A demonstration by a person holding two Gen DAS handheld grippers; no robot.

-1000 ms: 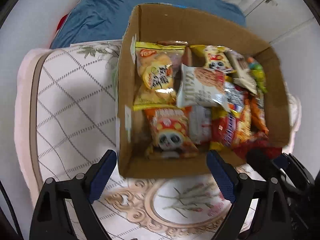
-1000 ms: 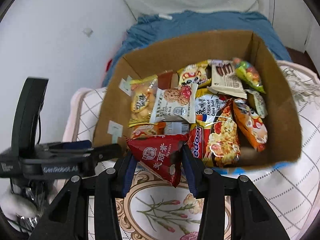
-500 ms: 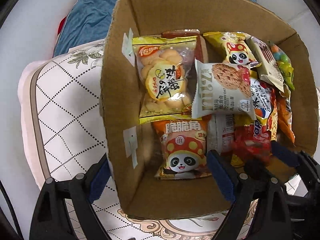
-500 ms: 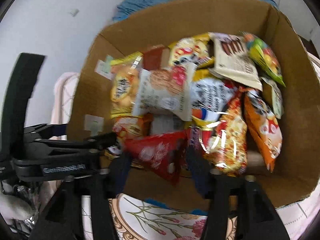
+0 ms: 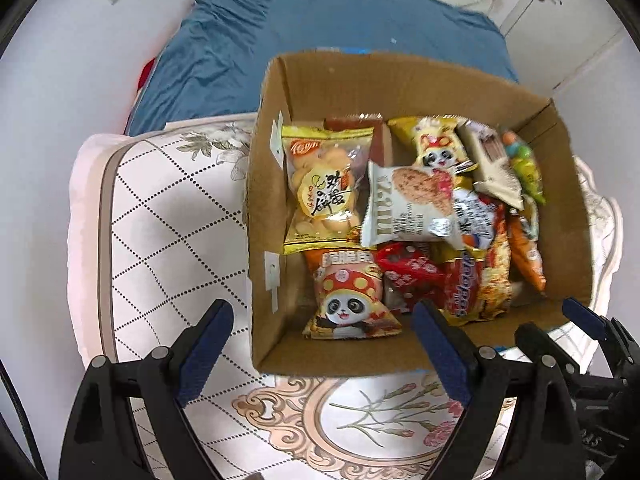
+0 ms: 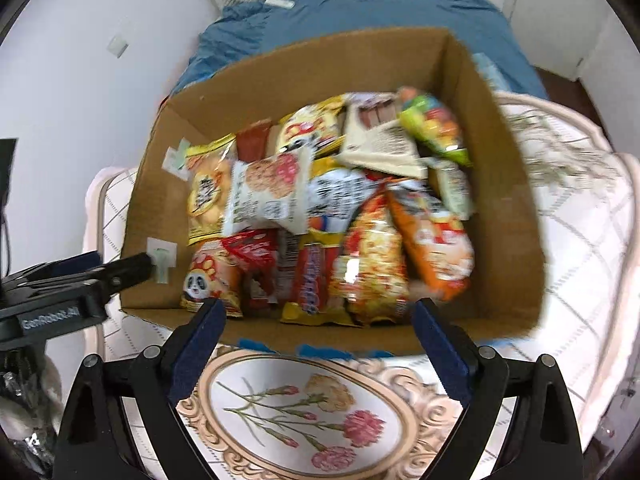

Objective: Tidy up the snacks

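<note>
Both spread wide and empty: left gripper (image 5: 322, 344) and right gripper (image 6: 318, 338), level before the near wall of the cardboard box (image 5: 336, 354). Red snack packet (image 5: 408, 272) inside among the snacks.

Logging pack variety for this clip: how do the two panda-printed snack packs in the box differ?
The orange panda pack lies at the near end of the cardboard box, fully exposed; the yellow panda pack sits toward the far end, partly under the white cookie pack. The orange one's panda is larger. Both are sealed and show a panda in a red spotted hat.
</note>
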